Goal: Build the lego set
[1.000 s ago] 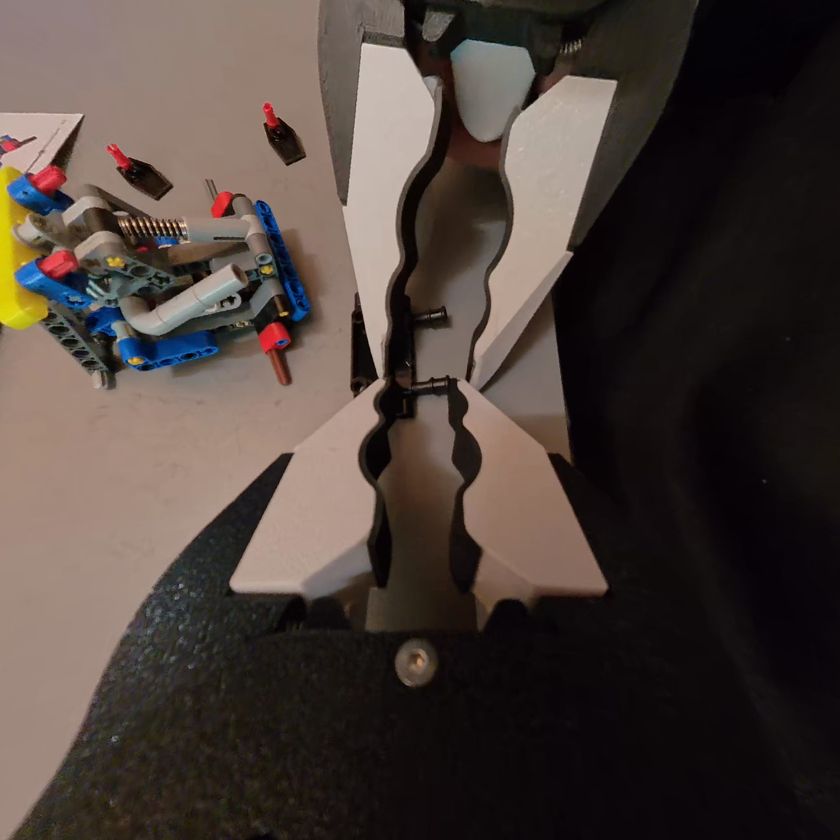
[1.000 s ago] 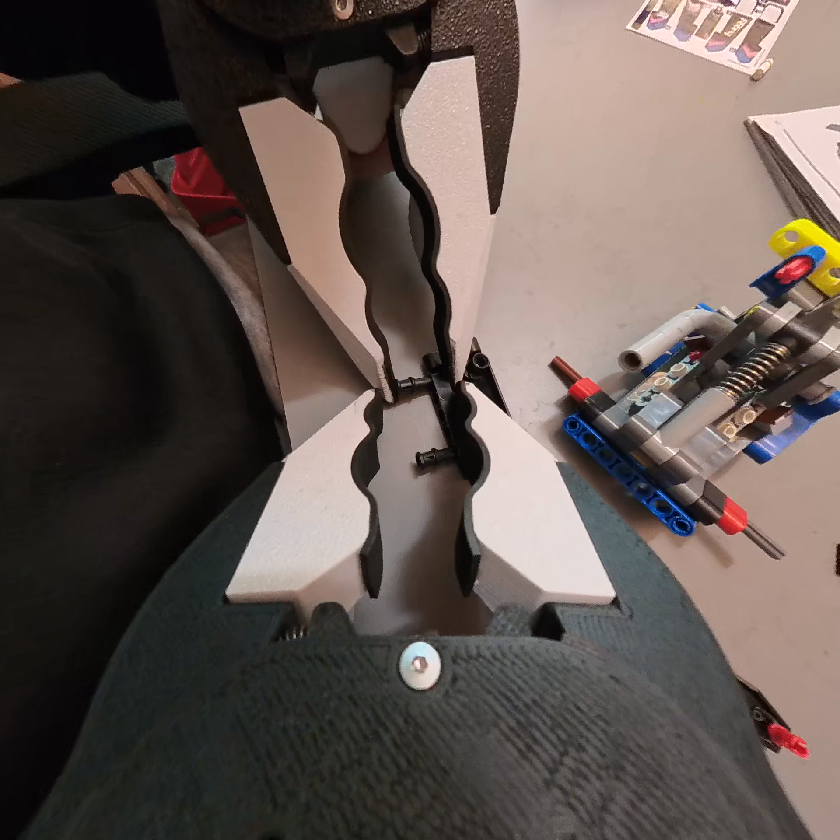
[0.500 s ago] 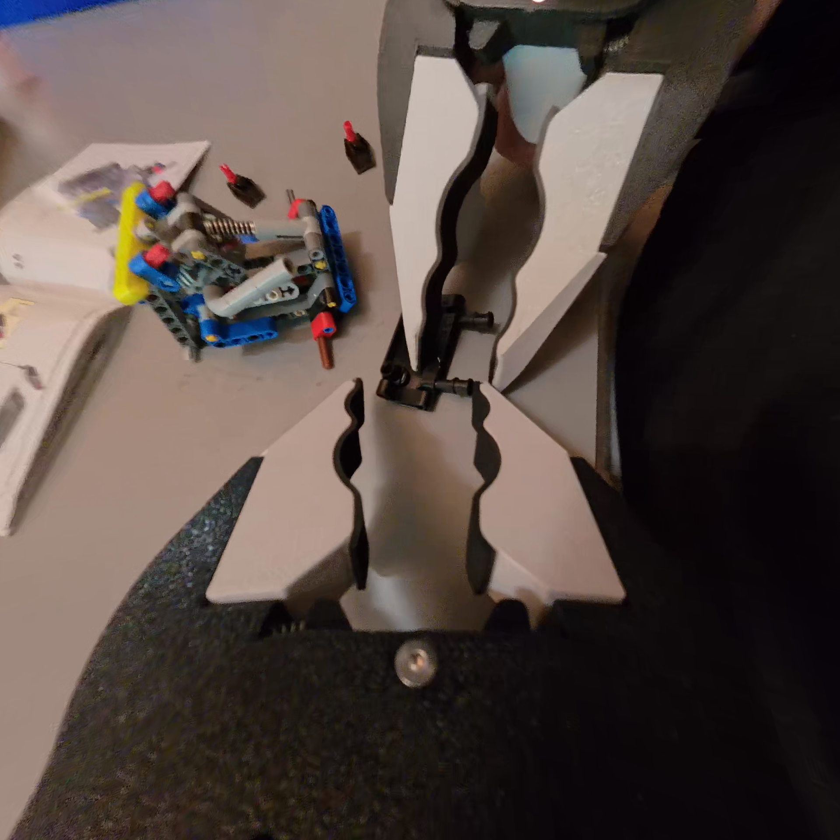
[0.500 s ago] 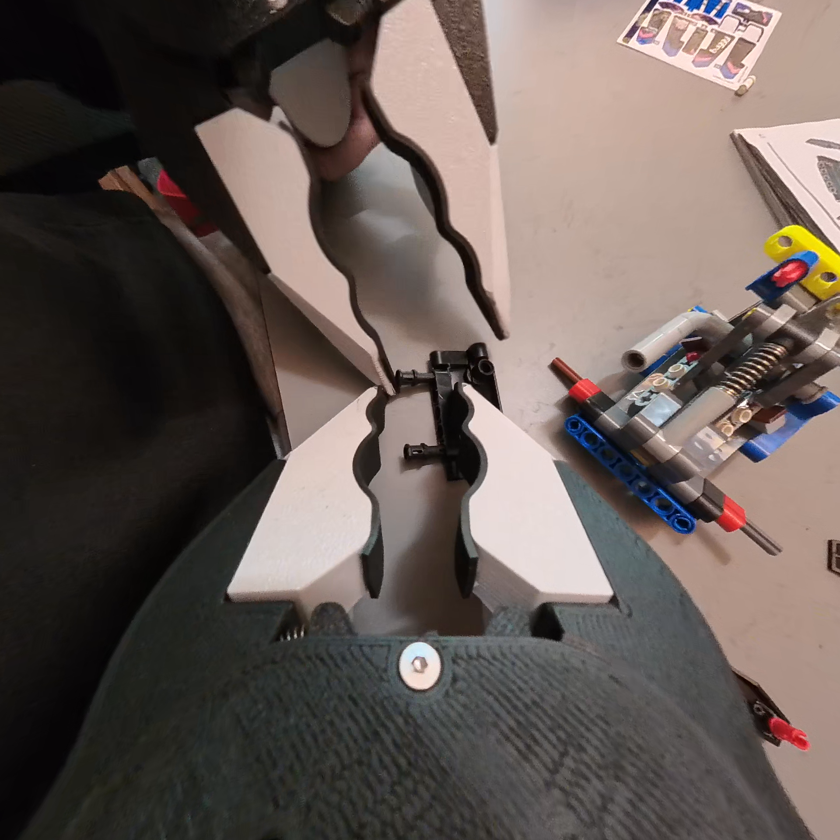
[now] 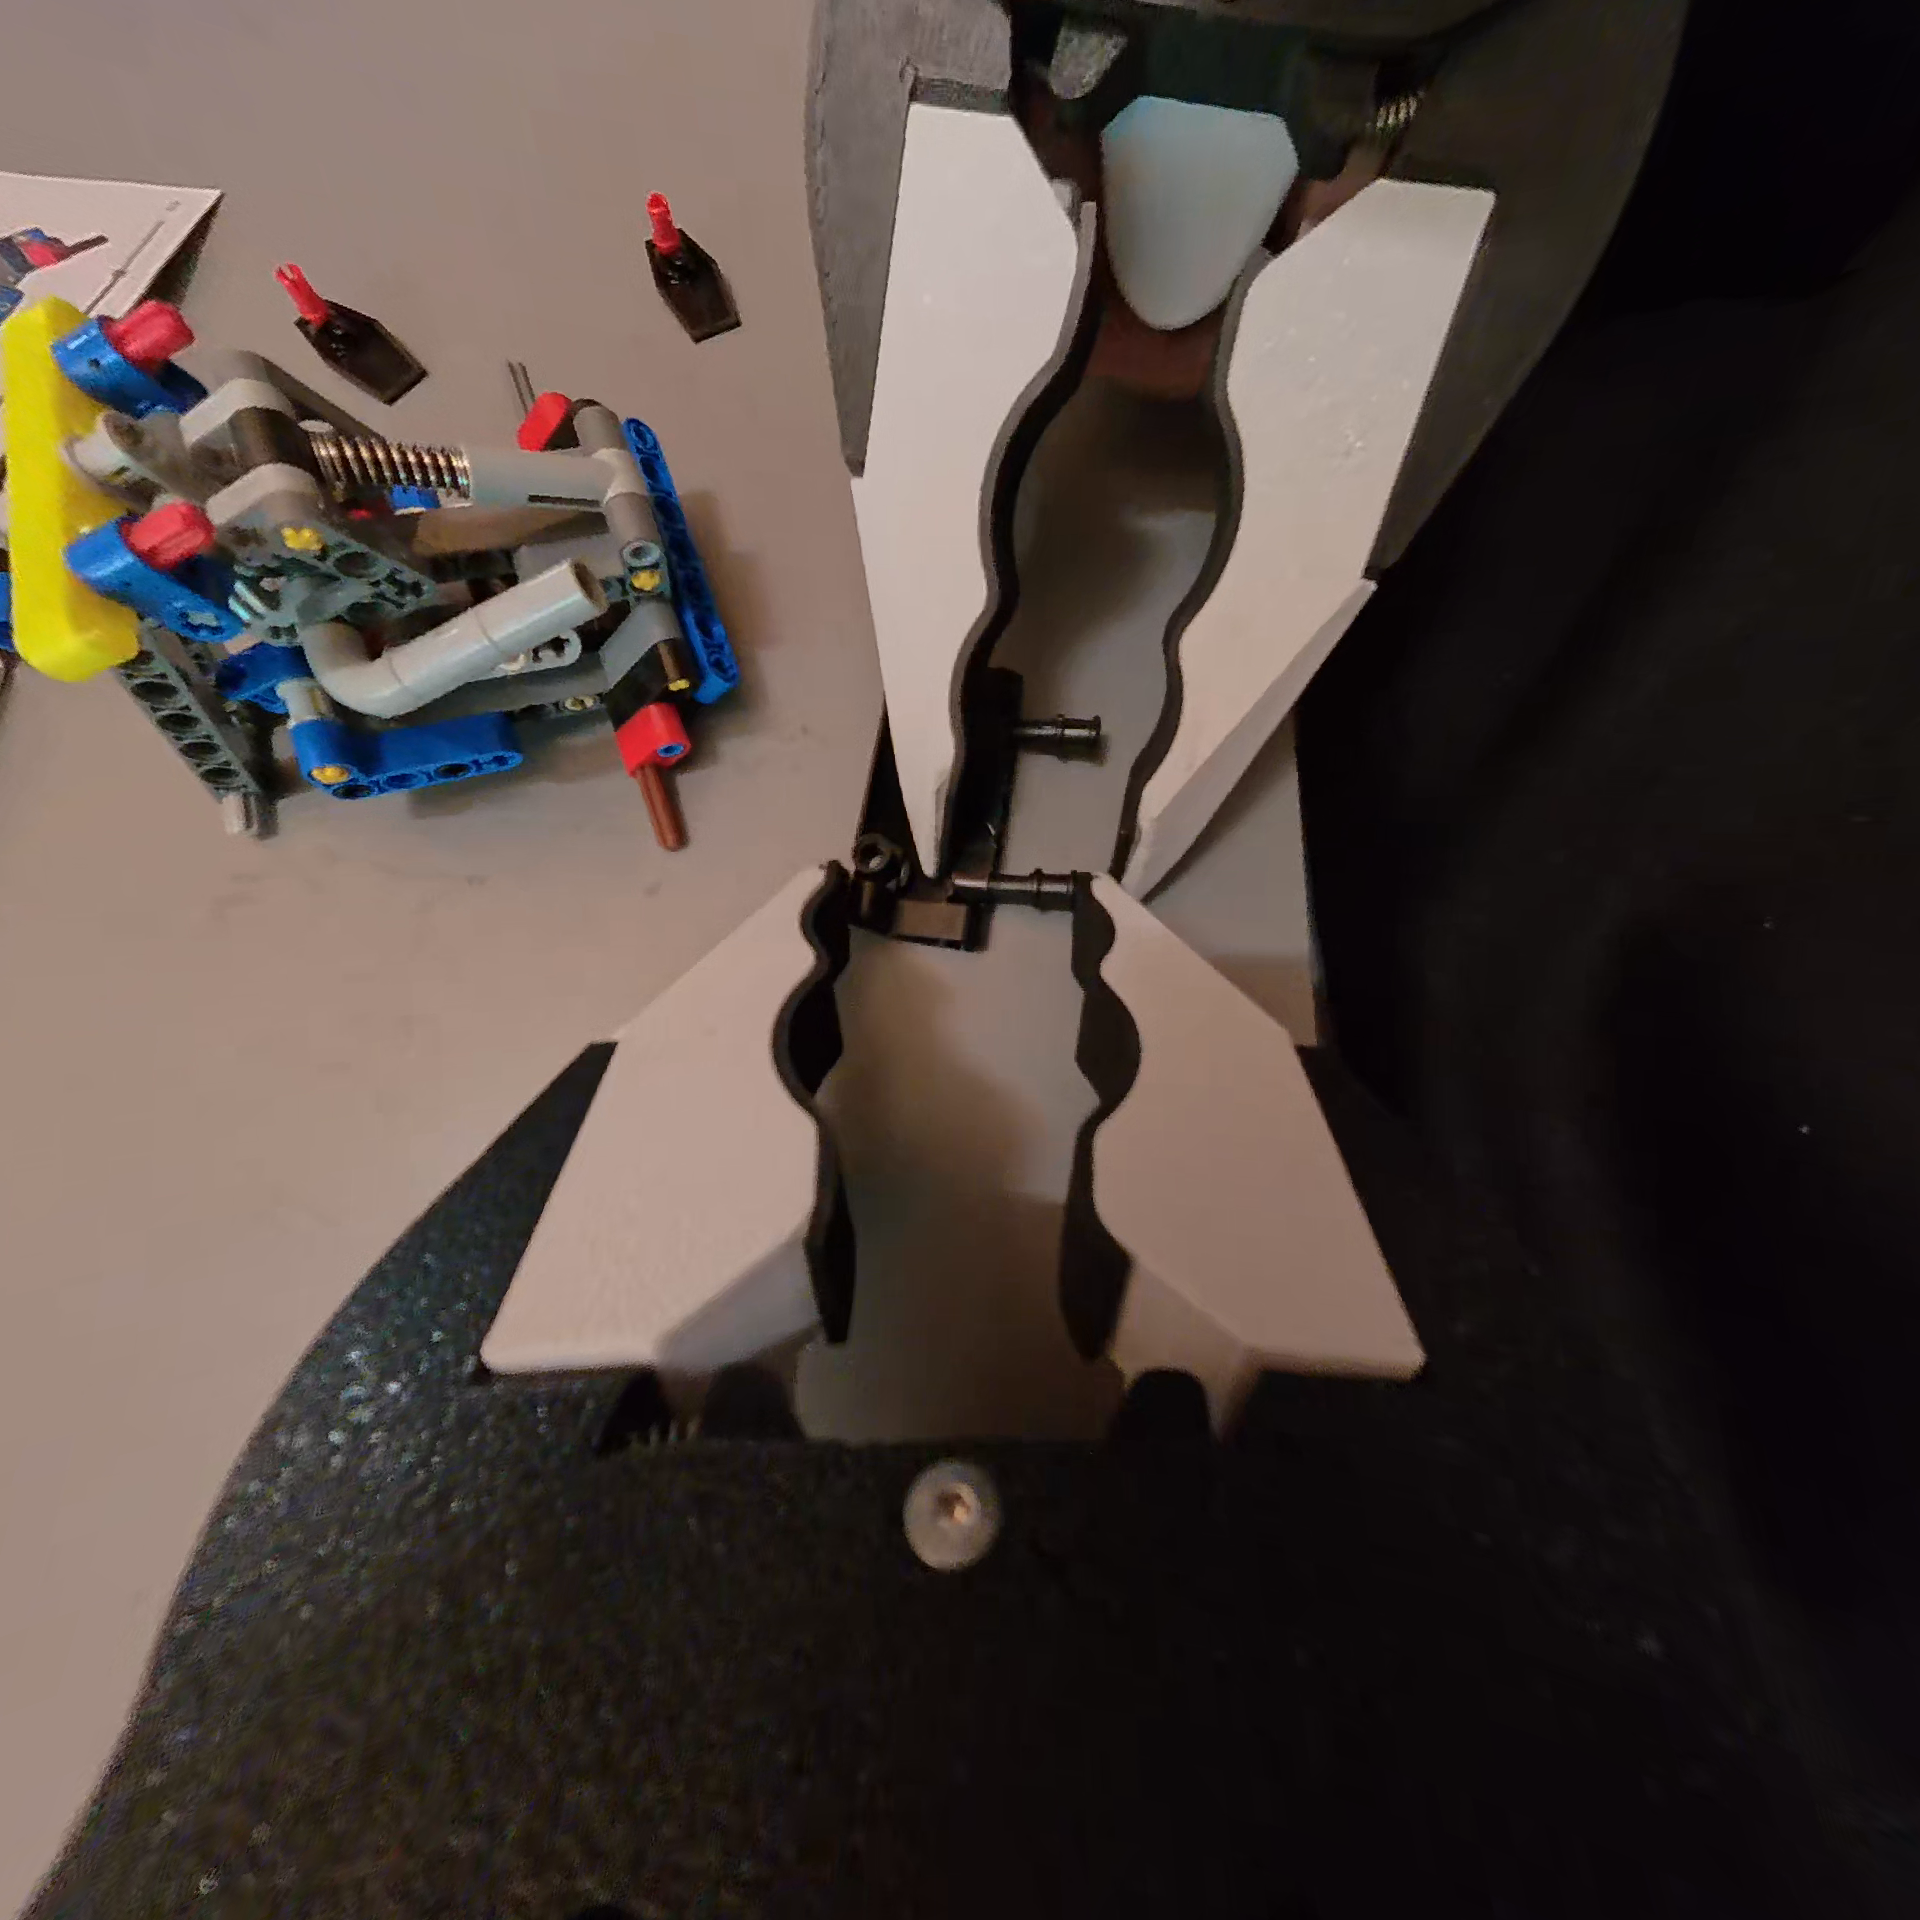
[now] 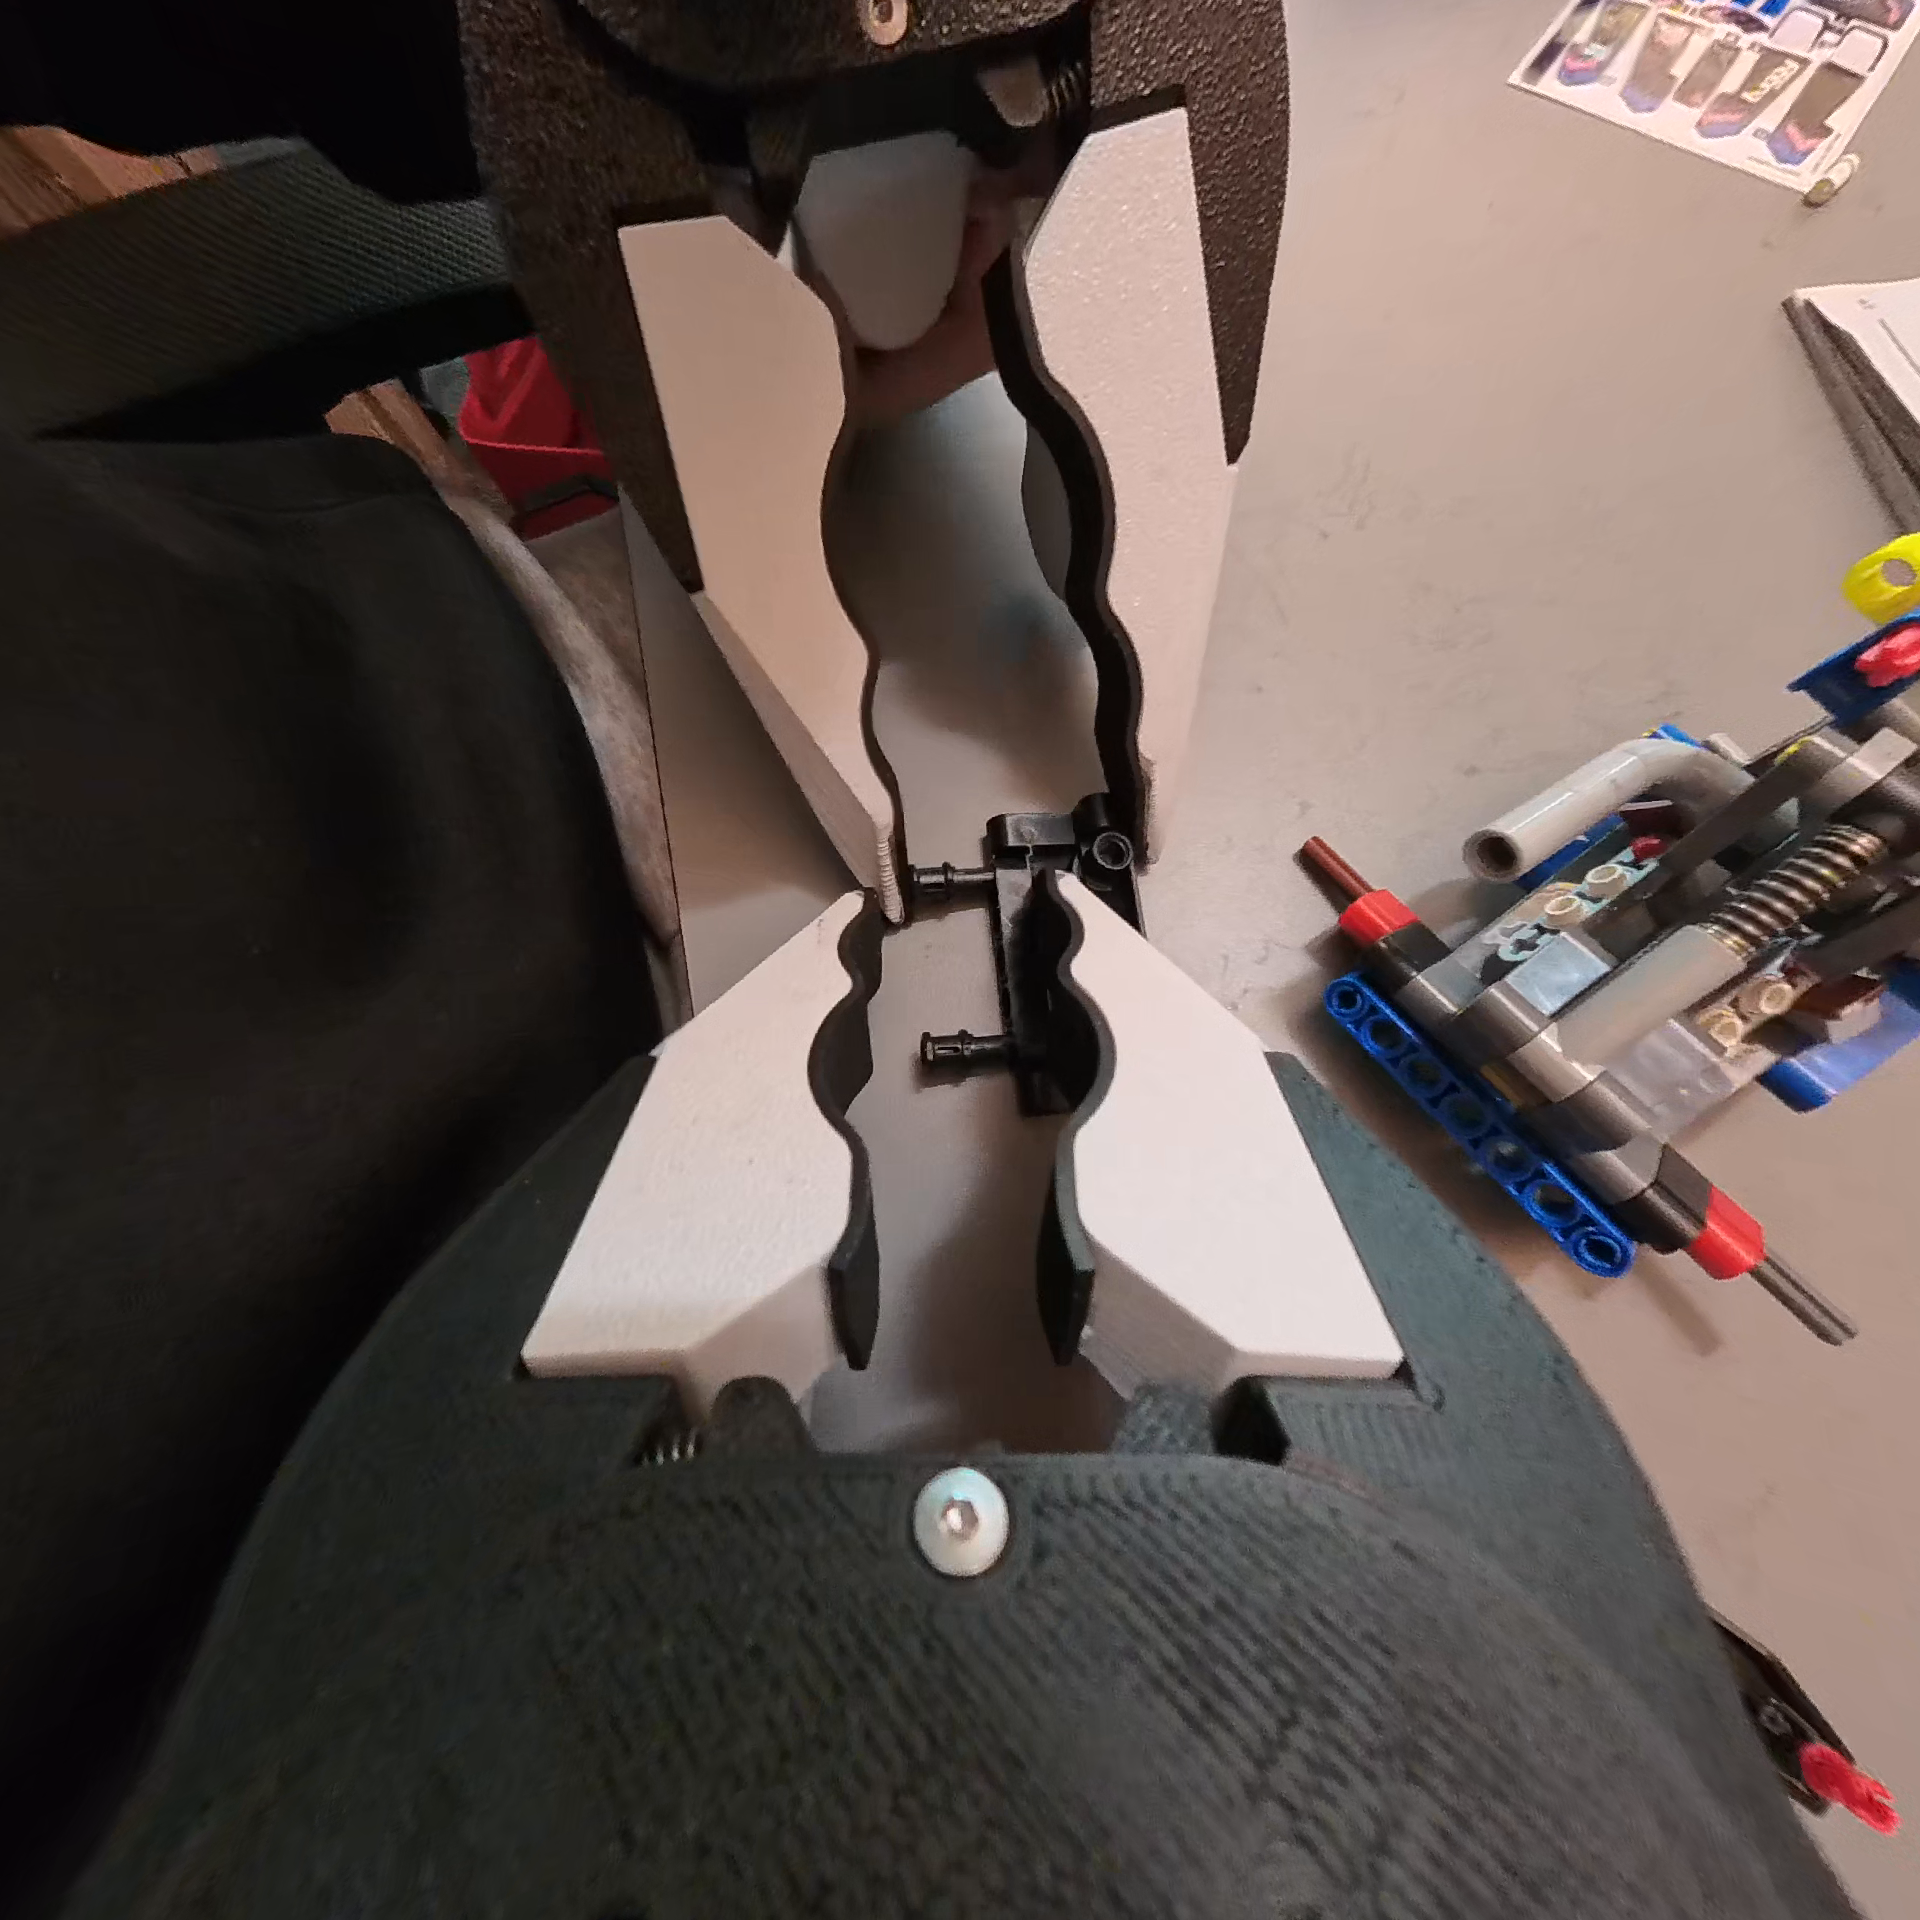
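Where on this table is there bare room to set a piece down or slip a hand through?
Bare grey table below the brick model, left of the left gripper. Also between model and sticker sheet, right wrist view. Crowded: around the model, the loose red-pinned pieces, and where the jaws meet.

**A plain grey table in dim, warm light**

We're looking down on a smooth grey tabletop (image 5: 312, 1039), matte and faintly scuffed, taking soft shadows under warm, muted light. Along one side the surface gives way to deep darkness, a mass of black fabric (image 6: 260, 831) filling that edge. Past the table's edge (image 6: 665, 831) there's a sliver of brown wood (image 6: 62, 177) and something red (image 6: 520, 416) low in the gloom. No walls or windows can be made out.
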The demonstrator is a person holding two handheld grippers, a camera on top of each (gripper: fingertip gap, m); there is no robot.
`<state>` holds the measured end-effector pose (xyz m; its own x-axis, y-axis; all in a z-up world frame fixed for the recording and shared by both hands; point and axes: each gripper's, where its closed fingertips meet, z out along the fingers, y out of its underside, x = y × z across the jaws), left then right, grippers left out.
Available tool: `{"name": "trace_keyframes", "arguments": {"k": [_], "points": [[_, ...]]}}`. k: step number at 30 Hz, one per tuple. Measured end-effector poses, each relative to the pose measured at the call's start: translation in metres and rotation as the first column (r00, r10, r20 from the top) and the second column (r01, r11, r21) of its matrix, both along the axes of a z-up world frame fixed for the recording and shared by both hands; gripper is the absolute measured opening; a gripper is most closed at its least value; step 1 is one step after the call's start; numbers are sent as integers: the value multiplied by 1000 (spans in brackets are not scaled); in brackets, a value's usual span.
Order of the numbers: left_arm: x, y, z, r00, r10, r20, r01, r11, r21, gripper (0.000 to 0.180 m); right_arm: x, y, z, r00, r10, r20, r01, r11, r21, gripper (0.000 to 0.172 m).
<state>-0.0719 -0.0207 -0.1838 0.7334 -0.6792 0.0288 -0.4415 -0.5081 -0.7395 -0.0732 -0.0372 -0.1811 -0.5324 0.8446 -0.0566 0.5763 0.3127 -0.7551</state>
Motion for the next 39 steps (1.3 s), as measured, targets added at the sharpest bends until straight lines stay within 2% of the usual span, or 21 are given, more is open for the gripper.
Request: {"name": "trace_keyframes", "arguments": {"k": [19,25,29,33,39], "points": [[0,1,0,1000,15,16,-15,1000,-17,39,-1,-1,0,1000,2,24,-1,999,-38,27],[-3,1,0,1000,25,4,-25,1000,4,40,-2,4,0,993,-120,-18,120,992,24,30],[-3,2,0,999,39,10,-39,999,0,40,0,4,2,988,-153,14,153,987,-43,31],[1,-2,1,998,34,61,-32,999,-35,40,2,1,3,988,-145,47,150,981,-126,30],[5,-8,4,988,13,156,3,995,-97,40,5,-5,4,993,-115,40,119,984,-130,29]]}}
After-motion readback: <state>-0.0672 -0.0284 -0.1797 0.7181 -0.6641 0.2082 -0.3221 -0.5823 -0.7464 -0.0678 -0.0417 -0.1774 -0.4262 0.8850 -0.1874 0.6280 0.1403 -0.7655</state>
